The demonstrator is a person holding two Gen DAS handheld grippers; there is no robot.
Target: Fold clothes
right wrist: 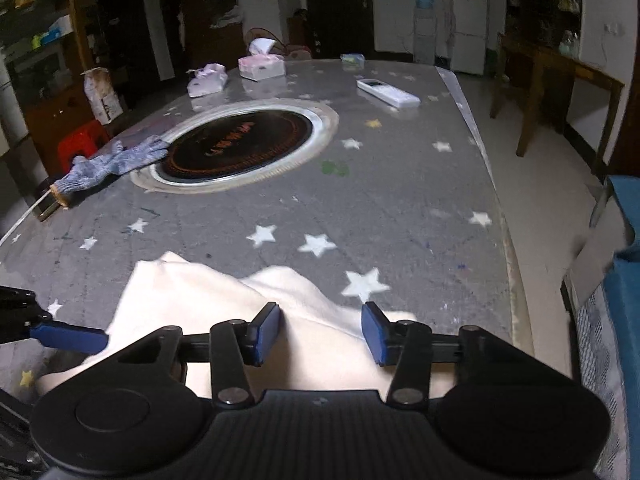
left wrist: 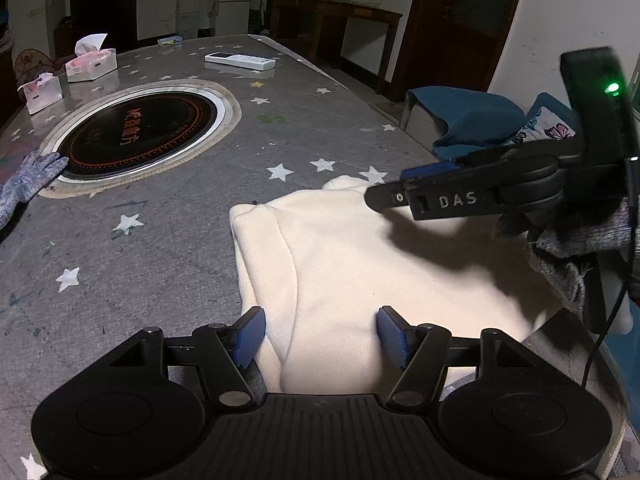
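Nearest the left wrist camera, the left gripper (left wrist: 320, 334) stands with its blue-padded fingers spread apart over the near part of a cream-white fleece garment (left wrist: 360, 264), gripping nothing; the cloth passes between the pads, but whether they touch it cannot be told. The garment lies partly folded on the near edge of the grey star-printed tablecloth (left wrist: 180, 248), its left side doubled over in a long fold. The right gripper (right wrist: 322, 334) hovers over the garment's right side with a raised ridge of cloth between its separated pads, which do not press on it; seen from the left, it reaches in from the right above the fabric. Farther along the table sits a round black induction hob with a steel ring (right wrist: 240, 148), a grey knitted glove (right wrist: 116, 160) touching its left rim. Beyond lie a white remote control (right wrist: 388, 92) and pink-and-white tissue boxes (right wrist: 262, 66).
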